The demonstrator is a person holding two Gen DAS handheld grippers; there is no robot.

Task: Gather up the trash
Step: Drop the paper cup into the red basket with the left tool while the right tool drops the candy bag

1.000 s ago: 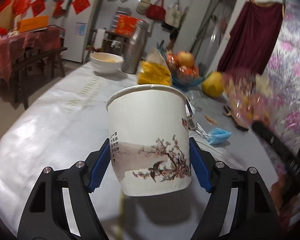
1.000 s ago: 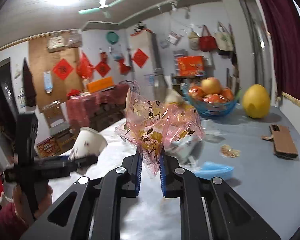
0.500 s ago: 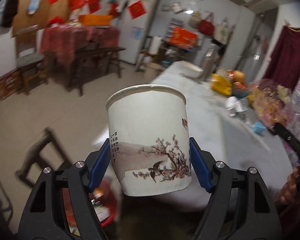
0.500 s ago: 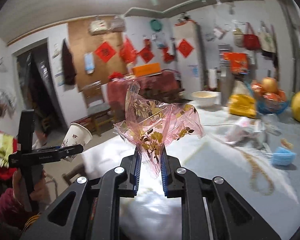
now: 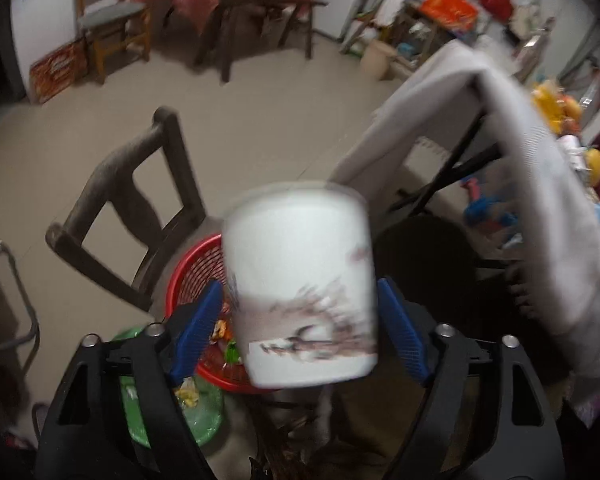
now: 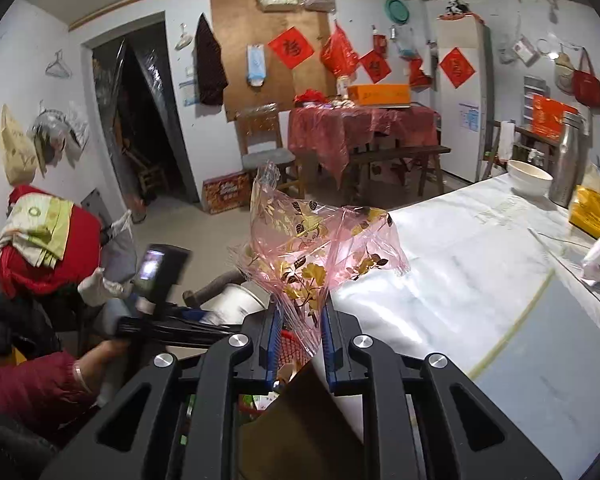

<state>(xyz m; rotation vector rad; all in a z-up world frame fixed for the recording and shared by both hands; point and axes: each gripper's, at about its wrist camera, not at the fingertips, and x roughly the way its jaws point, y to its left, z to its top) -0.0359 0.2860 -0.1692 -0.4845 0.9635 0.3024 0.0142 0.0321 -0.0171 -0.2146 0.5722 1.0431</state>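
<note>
- Paper cup (image 5: 300, 288), blurred, hides most of the red basket (image 5: 198, 268); left gripper (image 5: 300, 334) jaws are opening, pads apart from it.
- Right gripper (image 6: 300, 338), nearly closed, pinches the pink wrapper (image 6: 312, 248).

**Left gripper releasing, right gripper clamped**

Left gripper (image 5: 300, 330): pitched steeply downward, jaws opening, blue pads standing clear of the paper cup (image 5: 302, 288) between them. A hand (image 6: 110, 350) in a dark red sleeve grips its handle. Right gripper (image 6: 300, 344): angled moderately downward, jaws nearly closed, pads pinching a pink plastic wrapper (image 6: 316, 248).
</note>
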